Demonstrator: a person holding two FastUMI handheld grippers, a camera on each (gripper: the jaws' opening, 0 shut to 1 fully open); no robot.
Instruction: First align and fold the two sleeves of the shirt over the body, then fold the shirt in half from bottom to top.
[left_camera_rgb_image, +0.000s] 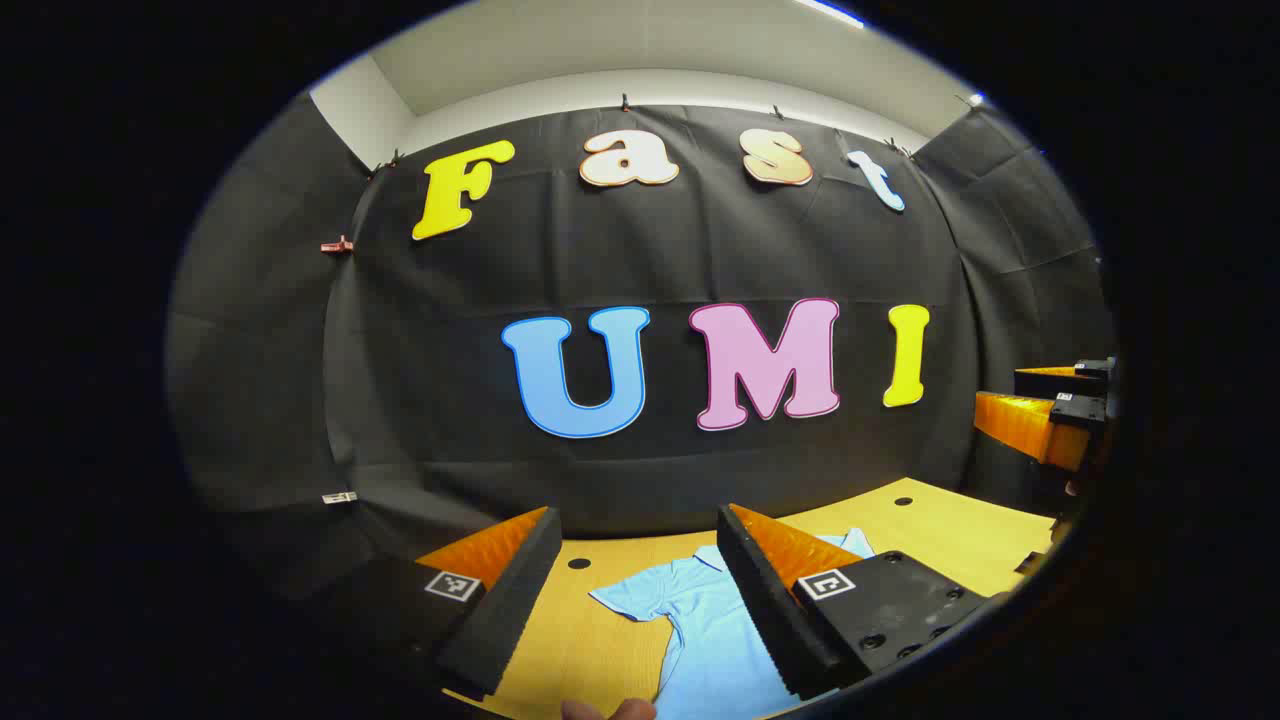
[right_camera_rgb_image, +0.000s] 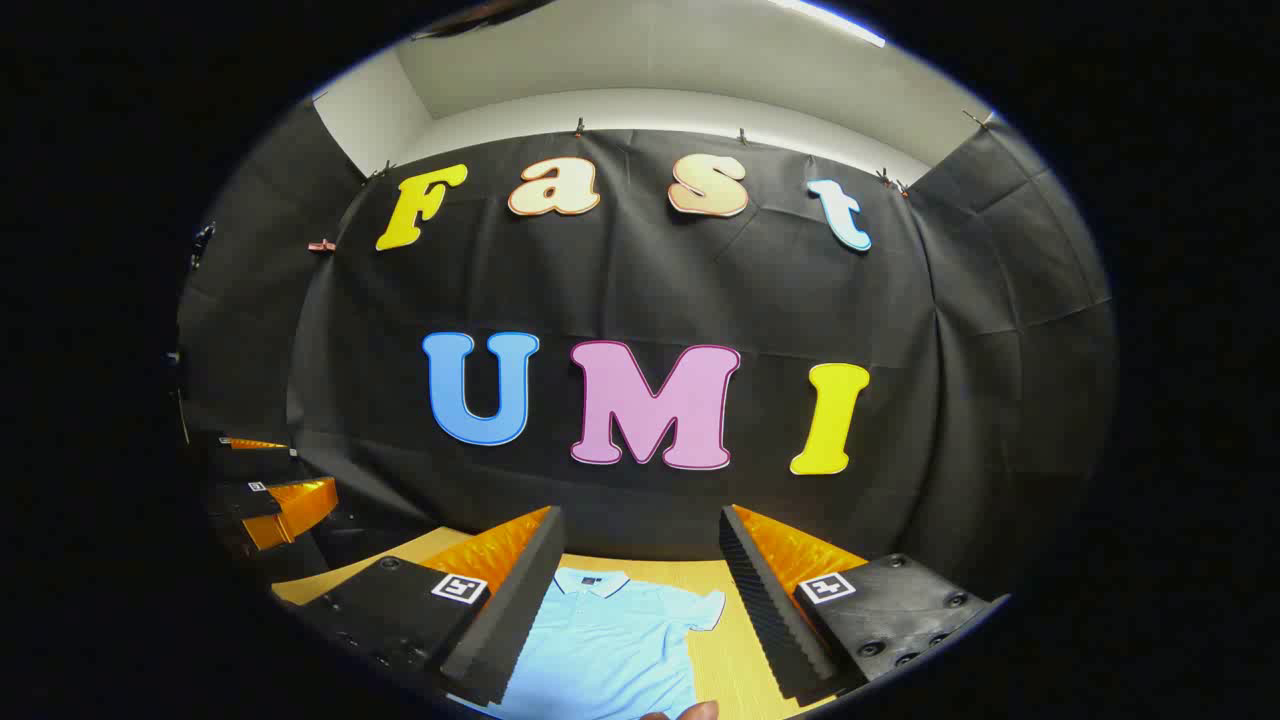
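You are holding the left gripper (left_camera_rgb_image: 640, 590) and right gripper (right_camera_rgb_image: 640, 600) high with jaws apart and empty, presumably surveying the shirt (right_camera_rgb_image: 610, 645) lying flat on the table (left_camera_rgb_image: 960, 530) before choosing sleeves.

left hand-held gripper (left_camera_rgb_image: 640, 560) apparently agape; right hand-held gripper (right_camera_rgb_image: 640, 560) likewise

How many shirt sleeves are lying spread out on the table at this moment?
2. One sleeve spreads to the left of the light blue shirt in the left gripper view; the other sleeve spreads to the right in the right gripper view. Neither is folded over the body yet.
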